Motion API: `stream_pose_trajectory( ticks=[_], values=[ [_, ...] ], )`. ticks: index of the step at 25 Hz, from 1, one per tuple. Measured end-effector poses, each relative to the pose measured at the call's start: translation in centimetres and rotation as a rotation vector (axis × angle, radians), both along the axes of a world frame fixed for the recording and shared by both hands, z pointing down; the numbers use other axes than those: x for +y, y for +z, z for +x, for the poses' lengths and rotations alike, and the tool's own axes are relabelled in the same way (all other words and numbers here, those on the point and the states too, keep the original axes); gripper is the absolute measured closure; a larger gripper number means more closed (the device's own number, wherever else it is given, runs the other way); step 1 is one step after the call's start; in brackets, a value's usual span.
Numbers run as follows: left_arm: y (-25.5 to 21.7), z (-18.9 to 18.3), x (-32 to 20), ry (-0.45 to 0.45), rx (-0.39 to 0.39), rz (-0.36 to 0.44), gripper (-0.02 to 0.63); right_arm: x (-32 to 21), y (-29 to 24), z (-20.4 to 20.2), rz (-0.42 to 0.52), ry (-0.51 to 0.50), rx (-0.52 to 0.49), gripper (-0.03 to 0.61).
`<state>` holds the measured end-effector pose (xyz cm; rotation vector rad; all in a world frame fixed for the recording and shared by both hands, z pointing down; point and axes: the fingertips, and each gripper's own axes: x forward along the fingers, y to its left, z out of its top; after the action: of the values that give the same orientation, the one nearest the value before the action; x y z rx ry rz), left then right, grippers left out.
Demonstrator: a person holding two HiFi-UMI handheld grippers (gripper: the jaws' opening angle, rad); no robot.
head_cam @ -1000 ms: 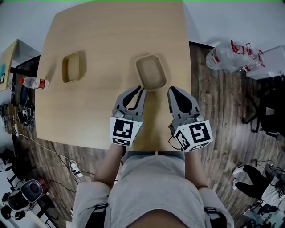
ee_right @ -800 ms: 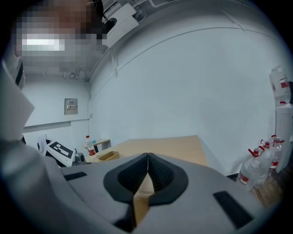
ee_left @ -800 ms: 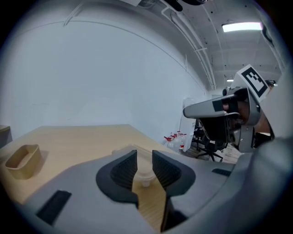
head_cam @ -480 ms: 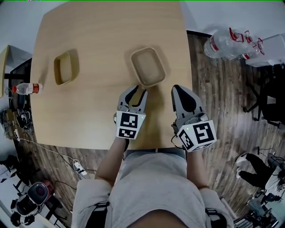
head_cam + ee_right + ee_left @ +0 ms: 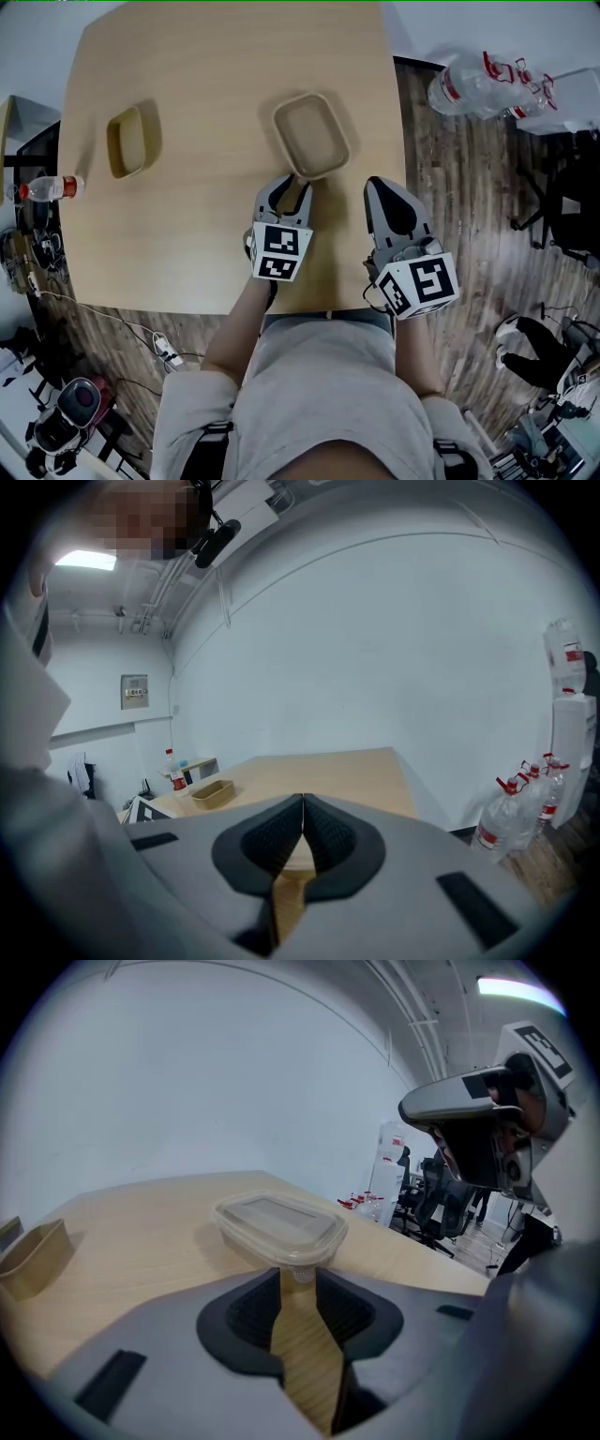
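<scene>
L gripper: fingers narrowly apart, nothing clamped. The lid tab of the clear lidded container sits right at their tips, and the container rests on the surface just ahead. R gripper: fingers pressed together, empty, beside the container near the surface's right edge. Risk, imo: gap fits little beyond the tab, so a fwd push likely shoves the light container, and a tab-only pinch may pop the lid. Tan tray sits well apart, left.
</scene>
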<state>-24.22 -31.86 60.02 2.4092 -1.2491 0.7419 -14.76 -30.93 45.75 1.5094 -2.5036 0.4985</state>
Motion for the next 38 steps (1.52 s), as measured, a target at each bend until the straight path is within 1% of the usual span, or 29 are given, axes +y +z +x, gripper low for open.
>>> stream_pose_trajectory(
  ticks=[6,8,10,18,25,33,38],
  values=[
    [0.3,0.1,-0.1,-0.003,0.002,-0.013,0.506,-0.3,0.1,0.1,-0.001,0.000,0.004,0.568],
    [0.4,0.1,-0.1,-0.003,0.005,-0.019,0.535,-0.4,0.1,0.1,-0.001,-0.002,0.004,0.569],
    [0.3,0.1,-0.1,-0.008,0.011,-0.020,0.545,-0.5,0.1,0.1,0.000,-0.004,0.005,0.568],
    [-0.7,0.1,-0.2,-0.022,0.015,0.013,0.555,-0.3,-0.1,0.2,0.006,-0.013,0.010,0.568],
    [-2.7,-0.3,-0.5,-0.040,0.044,0.073,0.558,0.1,-0.7,0.2,0.024,-0.011,0.011,0.568],
    [-6.7,-0.5,-0.8,-0.049,0.078,0.167,0.558,0.6,-1.9,0.7,0.061,-0.001,0.011,0.568],
    [-9.5,-0.9,-0.6,-0.068,0.083,0.230,0.558,0.8,-3.1,0.5,0.087,-0.027,0.006,0.568]
  ],
)
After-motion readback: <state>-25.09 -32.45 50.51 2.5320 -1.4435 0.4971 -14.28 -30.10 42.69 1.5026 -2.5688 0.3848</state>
